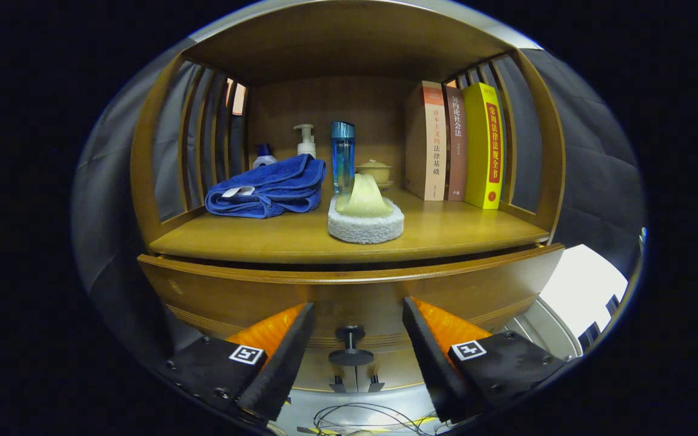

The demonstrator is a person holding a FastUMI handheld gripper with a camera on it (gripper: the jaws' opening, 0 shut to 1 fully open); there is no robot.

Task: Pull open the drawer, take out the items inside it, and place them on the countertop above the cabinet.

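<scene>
A wooden cabinet faces me with its drawer front (349,290) standing a little way out from the frame. The drawer's dark round knob (350,346) sits between my two fingers, and neither finger touches it. My gripper (358,339) is open, with its fingertips close to the drawer front. What lies inside the drawer is hidden behind the front panel. On the countertop (458,233) above the drawer rest a folded blue towel (267,191) and a pale soap-like piece on a white sponge (366,221).
At the back of the countertop stand a white pump bottle (306,140), a blue bottle (342,154), a small lidded cup (374,172) and three upright books (455,145) on the right. Slatted wooden sides enclose the shelf. Thin cables (361,418) lie below the gripper.
</scene>
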